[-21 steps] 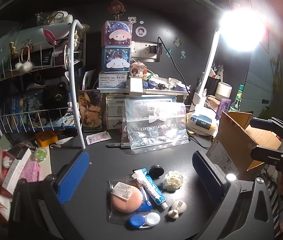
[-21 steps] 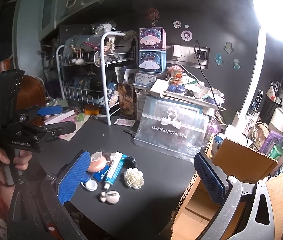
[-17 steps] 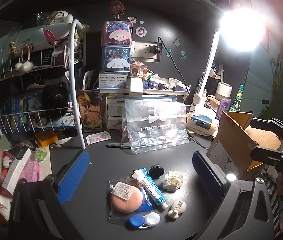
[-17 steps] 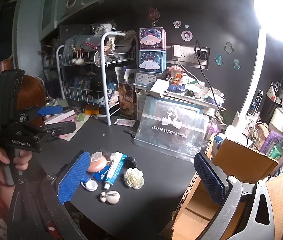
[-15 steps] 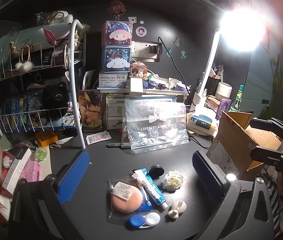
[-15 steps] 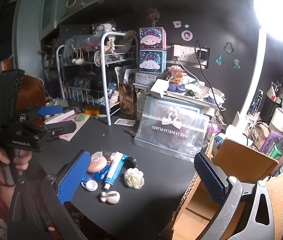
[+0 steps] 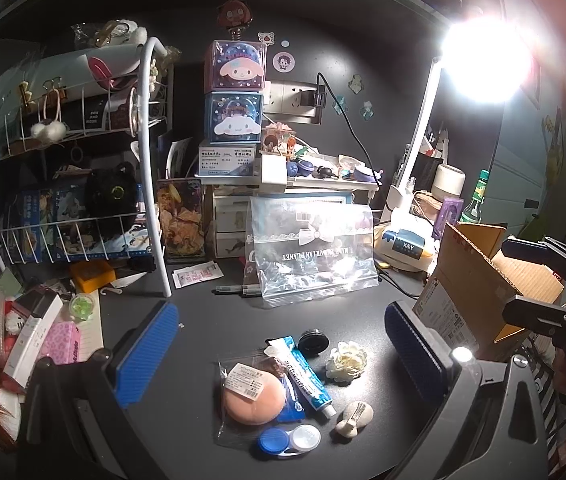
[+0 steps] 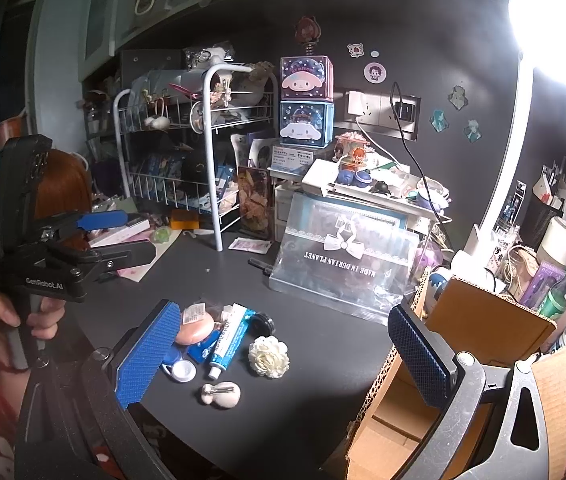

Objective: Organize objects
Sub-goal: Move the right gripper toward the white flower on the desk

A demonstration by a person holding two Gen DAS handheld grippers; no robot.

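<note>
The dark desk (image 7: 211,320) carries a packaged puff (image 7: 254,394), blue tube (image 7: 307,374), lens case (image 7: 289,440), white flower (image 7: 346,360), black jar (image 7: 313,343), a pale clip, perhaps (image 7: 355,416), and a cardboard box (image 7: 471,280)

— Left wrist view? Looks forward along its own fingers (image 7: 147,350) from just above the dark desk (image 7: 211,320), facing the back wall; small clutter lies between the pads, the toothpaste tube (image 7: 306,374) nearest the middle.

— And the right wrist view? Faces the same wall from further right, over the cardboard box (image 8: 487,320) by its right pad.

— Shared ground? Same tube (image 8: 230,335), white flower (image 8: 269,357), clear bag (image 8: 347,260); each view also catches the other gripper at its edge.
</note>
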